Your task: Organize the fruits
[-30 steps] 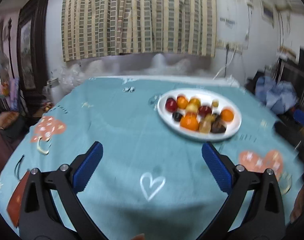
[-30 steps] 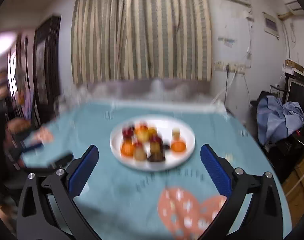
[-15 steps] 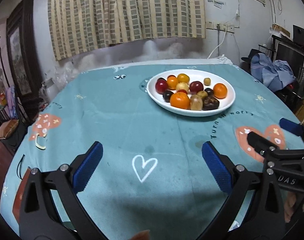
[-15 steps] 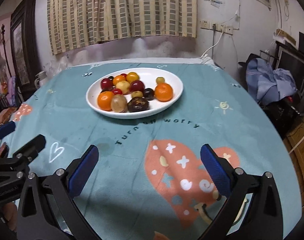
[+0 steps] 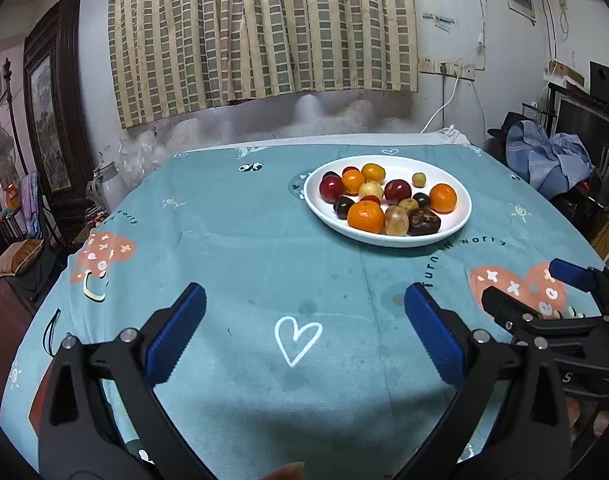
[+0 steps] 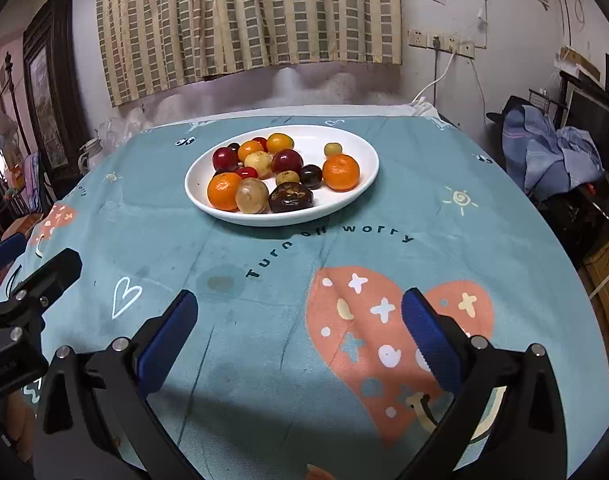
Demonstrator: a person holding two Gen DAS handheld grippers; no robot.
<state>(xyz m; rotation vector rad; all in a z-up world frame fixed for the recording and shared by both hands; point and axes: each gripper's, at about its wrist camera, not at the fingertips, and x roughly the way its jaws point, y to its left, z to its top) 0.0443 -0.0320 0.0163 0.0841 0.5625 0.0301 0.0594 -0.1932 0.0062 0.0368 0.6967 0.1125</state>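
A white oval plate (image 5: 458, 222) (image 6: 356, 196) sits on the teal tablecloth, past both grippers. It holds several fruits: oranges (image 5: 365, 216) (image 6: 340, 172), red plums (image 5: 331, 188) (image 6: 287, 161), dark and yellow small fruits. My left gripper (image 5: 304, 300) is open and empty, low over the cloth near the front edge, left of the plate. My right gripper (image 6: 298, 306) is open and empty, in front of the plate. Each gripper shows at the edge of the other's view: the right one (image 5: 544, 292), the left one (image 6: 32, 268).
The round table (image 6: 504, 240) is covered by a teal cloth with mushroom prints and "turn off worry" lettering. Behind it are a curtain (image 5: 260, 32), a wall and a dark cabinet (image 5: 52, 108). Blue clothes (image 6: 544, 148) lie on furniture at the right.
Both views steadied from blur and settled. The plate has come a little nearer in the right wrist view. Both grippers stayed open and empty.
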